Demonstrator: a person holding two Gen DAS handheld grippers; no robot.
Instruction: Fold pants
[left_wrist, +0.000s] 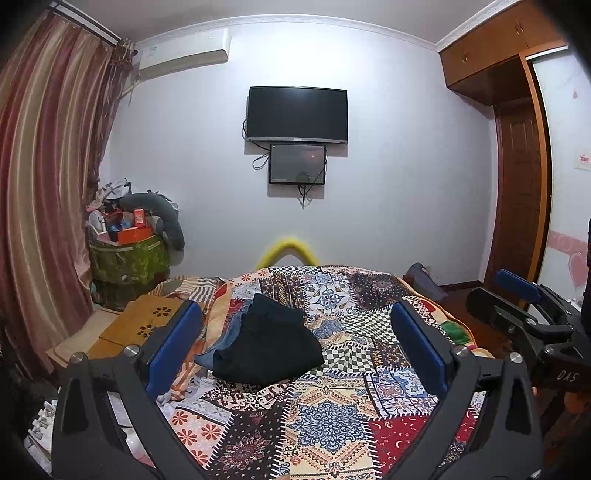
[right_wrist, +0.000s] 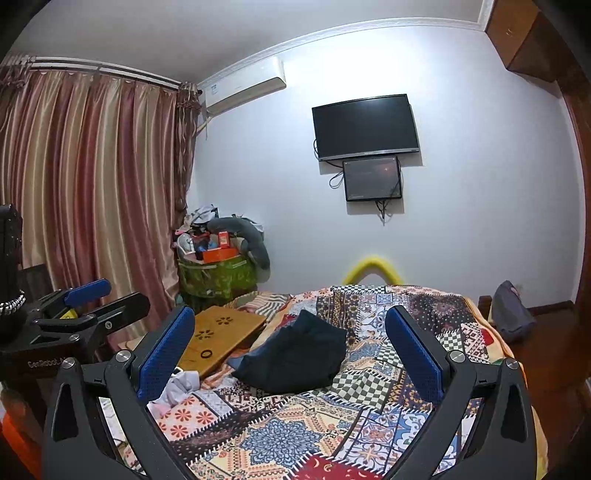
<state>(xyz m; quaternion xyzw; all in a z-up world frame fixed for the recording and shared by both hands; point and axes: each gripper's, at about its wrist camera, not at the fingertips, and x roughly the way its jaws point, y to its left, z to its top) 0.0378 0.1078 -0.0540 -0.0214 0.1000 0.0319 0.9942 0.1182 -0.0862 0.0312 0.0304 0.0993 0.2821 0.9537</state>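
Dark pants (left_wrist: 267, 343) lie bunched in a heap on the patchwork bedspread (left_wrist: 332, 417), with blue denim (left_wrist: 207, 356) showing under their left edge. The heap also shows in the right wrist view (right_wrist: 295, 356). My left gripper (left_wrist: 295, 339) is open and empty, held above the near part of the bed with the heap between its blue pads (left_wrist: 173, 343). My right gripper (right_wrist: 291, 347) is open and empty, also short of the heap. Each gripper shows at the edge of the other's view: the right one (left_wrist: 524, 295) and the left one (right_wrist: 92, 295).
A wooden lap tray (right_wrist: 221, 332) lies on the bed's left side, by a pale crumpled cloth (right_wrist: 177, 387). A cluttered green basket (left_wrist: 129, 258) stands by the curtain (left_wrist: 48, 184). A TV (left_wrist: 297, 112) hangs on the far wall. A wardrobe (left_wrist: 517, 166) stands right. A yellow footboard (left_wrist: 286, 251) marks the bed's end.
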